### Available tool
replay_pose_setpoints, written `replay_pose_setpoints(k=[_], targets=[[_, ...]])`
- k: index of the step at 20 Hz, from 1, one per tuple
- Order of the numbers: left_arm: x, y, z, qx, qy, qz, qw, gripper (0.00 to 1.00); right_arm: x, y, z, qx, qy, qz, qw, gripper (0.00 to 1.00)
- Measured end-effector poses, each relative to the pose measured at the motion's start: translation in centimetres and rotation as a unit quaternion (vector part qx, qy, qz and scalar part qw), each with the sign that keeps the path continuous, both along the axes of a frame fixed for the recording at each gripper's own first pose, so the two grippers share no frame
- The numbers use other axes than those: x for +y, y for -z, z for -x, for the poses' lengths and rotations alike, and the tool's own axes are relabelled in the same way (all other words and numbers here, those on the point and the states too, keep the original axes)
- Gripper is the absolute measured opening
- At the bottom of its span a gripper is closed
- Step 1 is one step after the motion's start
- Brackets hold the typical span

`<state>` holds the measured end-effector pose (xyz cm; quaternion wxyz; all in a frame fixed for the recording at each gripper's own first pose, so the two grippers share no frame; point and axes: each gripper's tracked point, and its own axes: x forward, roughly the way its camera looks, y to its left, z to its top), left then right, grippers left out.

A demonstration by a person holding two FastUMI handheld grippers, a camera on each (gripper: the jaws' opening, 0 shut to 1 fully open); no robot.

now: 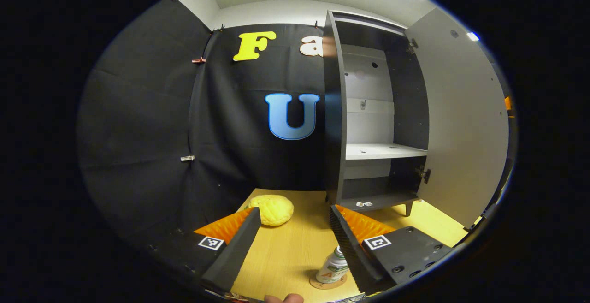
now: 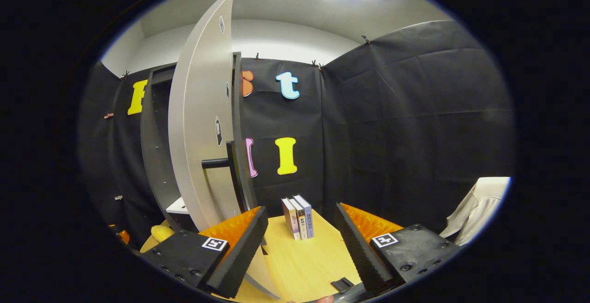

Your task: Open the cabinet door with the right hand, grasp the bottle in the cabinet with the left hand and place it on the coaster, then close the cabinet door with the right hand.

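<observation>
Bottle (image 1: pixel 333 266) stands on the coaster (image 1: pixel 328 283); our left gripper (image 1: pixel 295 243) is spread, released. Cabinet door (image 2: pixel 200 141) open; our right gripper (image 2: pixel 299 247) spread, gripping nothing.

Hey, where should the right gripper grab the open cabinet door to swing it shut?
Grip the dark bar handle jutting from the grey cabinet door, coming at its outer face. It stands proud, so the open right gripper can straddle it.
</observation>
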<state>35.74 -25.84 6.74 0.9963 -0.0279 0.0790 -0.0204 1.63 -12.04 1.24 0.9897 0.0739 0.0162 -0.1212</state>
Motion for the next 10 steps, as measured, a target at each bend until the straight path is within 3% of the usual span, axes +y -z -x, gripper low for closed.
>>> replay_pose_setpoints(k=[10], targets=[[1.3,-0.9,0.0,-0.003,-0.003,-0.011,1.000,0.94,4.6,0.1,0.4,0.000,-0.043,-0.021,0.999,0.98]])
